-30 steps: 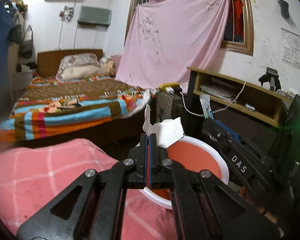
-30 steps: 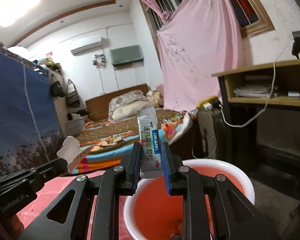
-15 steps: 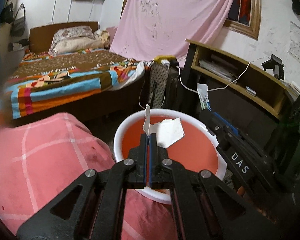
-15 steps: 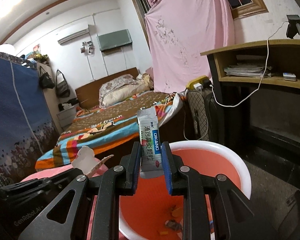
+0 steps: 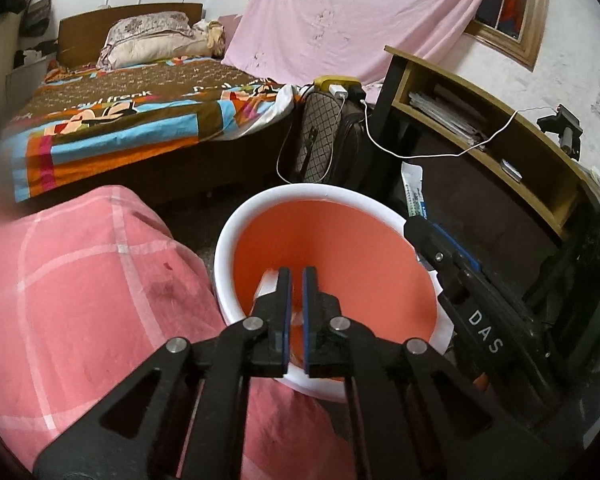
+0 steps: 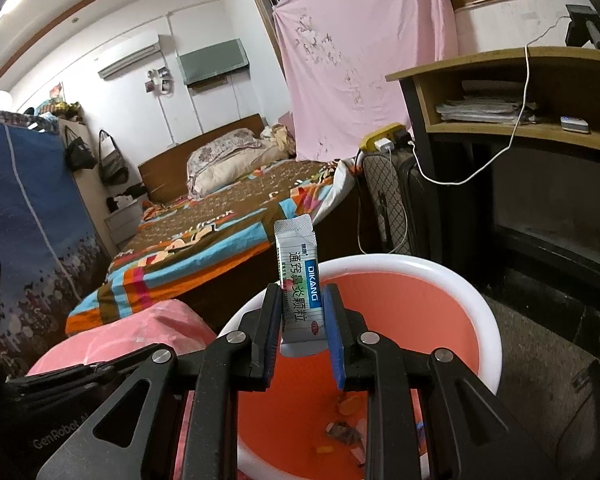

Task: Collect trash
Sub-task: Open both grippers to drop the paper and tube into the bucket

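The left gripper (image 5: pixel 296 280) has its jaws slightly parted with nothing pinched between them, poised above the open mouth of the round bin with a white rim and orange inside (image 5: pixel 236 224). A white scrap of paper (image 5: pixel 269 285) shows just beside its left finger, inside the bin. The right gripper (image 6: pixel 303 300) has its jaws pinching a slim white and blue medicine sachet printed with green characters (image 6: pixel 299 280), held upright over the near rim of the bin. Small bits of litter (image 6: pixel 345 430) lie on the bin's floor. A pink checked cloth (image 5: pixel 80 280) lies left of the bin, a bed with a striped, colourful cover (image 5: pixel 132 120) beyond it, and a wooden shelf unit (image 5: pixel 480 120) to the bin's right.
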Motion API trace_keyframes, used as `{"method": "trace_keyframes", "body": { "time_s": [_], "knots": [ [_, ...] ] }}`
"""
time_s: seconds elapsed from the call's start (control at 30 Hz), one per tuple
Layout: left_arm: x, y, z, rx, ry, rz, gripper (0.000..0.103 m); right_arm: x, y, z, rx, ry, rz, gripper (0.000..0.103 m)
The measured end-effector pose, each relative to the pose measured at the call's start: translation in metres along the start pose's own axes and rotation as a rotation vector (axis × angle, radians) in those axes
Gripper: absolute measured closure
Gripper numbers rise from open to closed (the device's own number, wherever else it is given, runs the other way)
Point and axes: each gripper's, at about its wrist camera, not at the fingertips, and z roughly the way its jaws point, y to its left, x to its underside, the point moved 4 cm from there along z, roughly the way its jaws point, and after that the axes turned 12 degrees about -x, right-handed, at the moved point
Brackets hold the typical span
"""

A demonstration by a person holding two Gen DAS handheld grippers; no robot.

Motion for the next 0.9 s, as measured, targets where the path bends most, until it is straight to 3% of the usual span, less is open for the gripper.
{"method": "trace_keyframes", "body": {
  "time_s": [0.47, 0.63, 0.9],
  "knots": [
    [-0.004, 0.014, -0.006, -0.051, -0.028, -0.047, 0.096, 0.002, 0.001, 0.002, 0.006, 0.014, -0.003, 0.081],
    [-0.006, 0.027, -0.014, -0.086, -0.056, -0.066, 0.090, 0.001, 0.006, -0.001, 0.001, -0.003, -0.016, 0.070],
    [-0.006, 0.049, -0.032, -0.138, -0.099, -0.097, 0.072, -0.002, 0.016, -0.006, -0.008, -0.038, -0.041, 0.059]
  ]
}}
